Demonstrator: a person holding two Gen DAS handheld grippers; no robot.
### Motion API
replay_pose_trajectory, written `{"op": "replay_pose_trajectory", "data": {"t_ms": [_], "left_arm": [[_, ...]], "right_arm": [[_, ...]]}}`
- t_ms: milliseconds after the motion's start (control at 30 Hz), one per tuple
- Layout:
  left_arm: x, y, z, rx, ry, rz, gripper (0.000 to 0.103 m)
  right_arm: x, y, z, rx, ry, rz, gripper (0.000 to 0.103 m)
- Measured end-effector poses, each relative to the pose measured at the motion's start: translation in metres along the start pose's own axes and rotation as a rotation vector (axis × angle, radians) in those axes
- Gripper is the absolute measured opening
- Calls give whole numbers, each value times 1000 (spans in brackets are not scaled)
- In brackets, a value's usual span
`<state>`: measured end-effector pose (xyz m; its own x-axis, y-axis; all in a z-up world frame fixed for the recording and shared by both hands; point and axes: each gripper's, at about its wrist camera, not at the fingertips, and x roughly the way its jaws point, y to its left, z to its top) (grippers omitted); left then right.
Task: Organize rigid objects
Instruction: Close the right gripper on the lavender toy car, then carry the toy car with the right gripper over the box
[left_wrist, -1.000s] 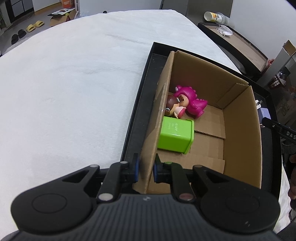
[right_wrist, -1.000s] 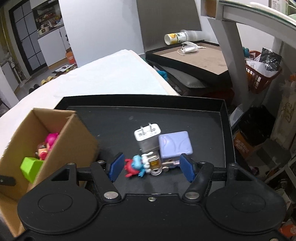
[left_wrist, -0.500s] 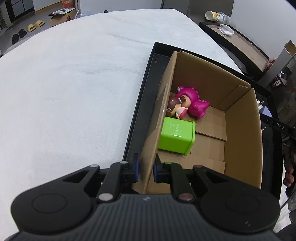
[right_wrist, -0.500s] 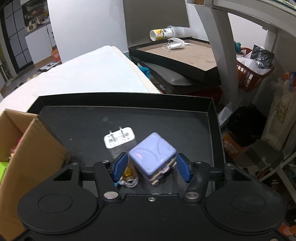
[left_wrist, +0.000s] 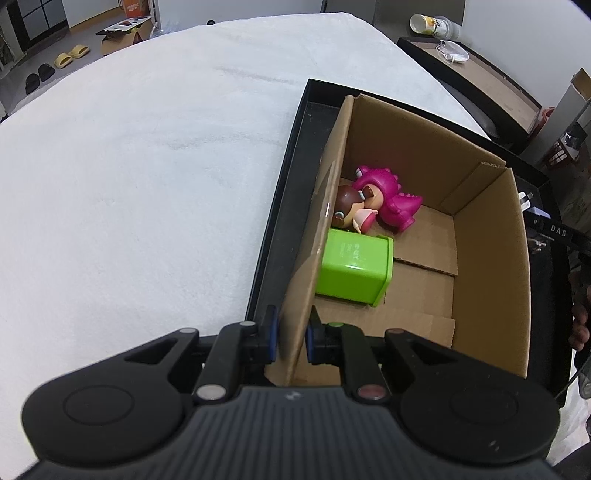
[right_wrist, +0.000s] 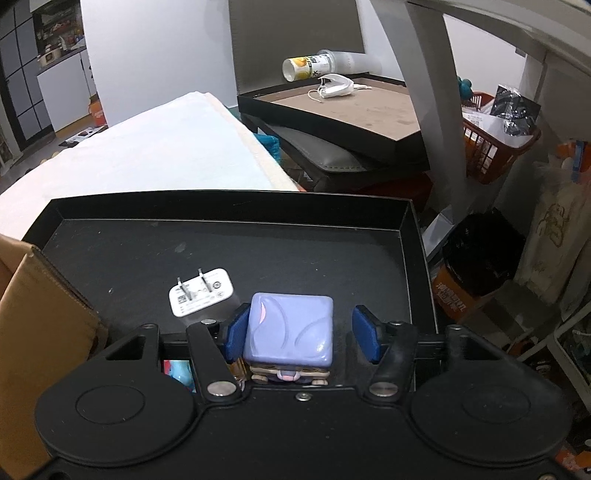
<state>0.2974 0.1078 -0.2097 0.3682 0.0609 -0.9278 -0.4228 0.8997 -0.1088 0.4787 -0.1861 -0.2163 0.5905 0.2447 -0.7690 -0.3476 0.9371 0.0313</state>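
A white fabric-covered bed (left_wrist: 147, 177) carries a shallow black rectangular tray (right_wrist: 258, 251) at its edge; on the tray rest an open brown cardboard box (left_wrist: 487, 266), a white plug adapter (right_wrist: 202, 291) and a lilac cube-headed figurine (right_wrist: 290, 328)

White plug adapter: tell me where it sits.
Right wrist view: the white plug adapter lies prongs-up on the black tray, just left of the purple block toy.
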Motion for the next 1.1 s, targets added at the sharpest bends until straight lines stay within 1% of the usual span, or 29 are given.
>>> {"op": "replay_pose_trajectory", "data": {"t_ms": [67, 200, 267, 567, 733, 1100], "left_arm": [[2, 0, 0, -2, 3, 3, 14], [3, 0, 1, -2, 6, 7, 14], [3, 0, 1, 0, 4, 6, 14], [2, 2, 0, -3, 0, -9, 14], [1, 4, 0, 0, -3, -20, 14], [0, 6, -3, 19, -16, -37, 14]], "right_arm": [[-2, -2, -1, 10, 0, 22, 44], [-6, -2, -2, 3, 11, 14, 43], [-10, -5, -1, 24, 25, 35, 43], [-40, 2, -3, 33, 50, 39, 43], [-59, 13, 2, 4, 39, 45, 43], [-88, 55, 8, -77, 57, 52, 43]]}}
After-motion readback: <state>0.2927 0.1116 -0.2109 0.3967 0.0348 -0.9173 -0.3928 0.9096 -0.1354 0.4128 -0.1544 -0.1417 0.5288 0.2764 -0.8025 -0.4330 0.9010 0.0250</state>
